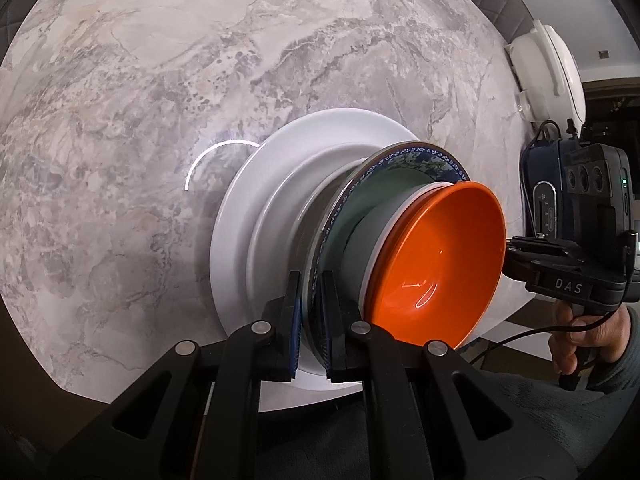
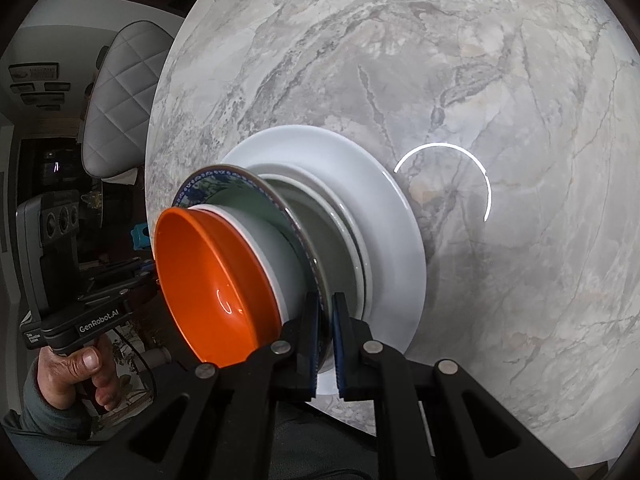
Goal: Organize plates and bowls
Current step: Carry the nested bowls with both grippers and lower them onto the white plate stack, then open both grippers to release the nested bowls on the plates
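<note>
Both claws are clenched on opposite rim edges of the blue-patterned plate (image 1: 420, 156): left claw (image 1: 310, 320), right claw (image 2: 326, 340). It carries the orange bowl (image 1: 436, 256) above the white plate (image 1: 240, 216) near the bench (image 1: 160, 80) front edge. Next: lower level, then release.

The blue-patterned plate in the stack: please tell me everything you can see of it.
The round plate with the blue-patterned rim looks like glazed ceramic, with a pale green centre and some painted green and blue decoration near the rim. It sits in the stack above the large white plate and under a white bowl that holds the orange bowl. The left gripper and the right gripper each have their jaws shut on its rim, at opposite sides. Whether it rests on the dishes below cannot be told.
</note>
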{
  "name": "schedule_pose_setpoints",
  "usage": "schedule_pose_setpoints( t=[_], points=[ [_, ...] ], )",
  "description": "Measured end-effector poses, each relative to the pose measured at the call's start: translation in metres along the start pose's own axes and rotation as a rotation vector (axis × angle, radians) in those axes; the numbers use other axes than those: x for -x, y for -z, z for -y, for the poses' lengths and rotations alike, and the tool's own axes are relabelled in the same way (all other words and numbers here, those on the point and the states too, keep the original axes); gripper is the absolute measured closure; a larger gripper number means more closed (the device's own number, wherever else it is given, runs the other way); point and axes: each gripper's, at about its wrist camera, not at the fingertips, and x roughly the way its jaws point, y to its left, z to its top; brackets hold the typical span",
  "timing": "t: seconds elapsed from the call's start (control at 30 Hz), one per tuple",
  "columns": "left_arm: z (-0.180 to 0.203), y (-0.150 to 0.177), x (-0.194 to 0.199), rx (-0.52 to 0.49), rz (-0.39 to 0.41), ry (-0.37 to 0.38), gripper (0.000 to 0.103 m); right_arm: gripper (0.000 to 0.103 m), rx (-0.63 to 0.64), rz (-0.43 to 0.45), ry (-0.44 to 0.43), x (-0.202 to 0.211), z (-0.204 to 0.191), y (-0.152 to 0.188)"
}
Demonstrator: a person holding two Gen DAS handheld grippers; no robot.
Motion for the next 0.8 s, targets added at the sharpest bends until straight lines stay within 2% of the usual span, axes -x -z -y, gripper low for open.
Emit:
schedule_pose_setpoints(
  t=[0.4, 0.53, 0.57, 0.6, 0.63, 0.67, 0.7, 0.73, 0.77, 0.8],
  points=[
    [0.001, 0.001, -0.014, -0.021, 0.013, 0.005, 0.097, 0.093, 0.011, 0.037, 0.055, -0.007, -0.001, 0.001],
    [-0.001, 0.004, -0.003, -0.028, 0.061, 0.006, 0.091, 0.092, 0.017, 0.06, 0.079, -0.006, -0.005, 0.004],
    [-0.001, 0.006, 0.003, -0.034, 0.086, -0.01, 0.086, 0.09, 0.022, 0.073, 0.089, -0.004, -0.007, 0.005],
    [-0.001, 0.008, 0.009, -0.039, 0.112, -0.051, 0.068, 0.088, 0.026, 0.088, 0.1, -0.001, -0.009, 0.007],
    [-0.002, 0.01, 0.017, -0.038, 0.143, -0.075, 0.043, 0.087, 0.025, 0.101, 0.115, 0.002, -0.01, 0.009],
    [-0.005, 0.012, 0.025, -0.03, 0.181, -0.075, 0.032, 0.083, 0.019, 0.116, 0.13, 0.005, -0.01, 0.012],
    [-0.01, 0.014, 0.034, -0.021, 0.216, -0.06, 0.016, 0.075, 0.011, 0.131, 0.134, 0.01, -0.008, 0.015],
    [-0.013, 0.016, 0.043, -0.017, 0.248, -0.054, 0.008, 0.068, 0.0, 0.15, 0.148, 0.014, -0.007, 0.019],
    [-0.016, 0.019, 0.053, -0.017, 0.285, -0.044, 0.004, 0.051, -0.013, 0.173, 0.158, 0.02, -0.005, 0.024],
    [-0.018, 0.021, 0.061, -0.021, 0.314, -0.048, 0.0, 0.039, -0.029, 0.198, 0.159, 0.027, -0.003, 0.03]
  ],
)
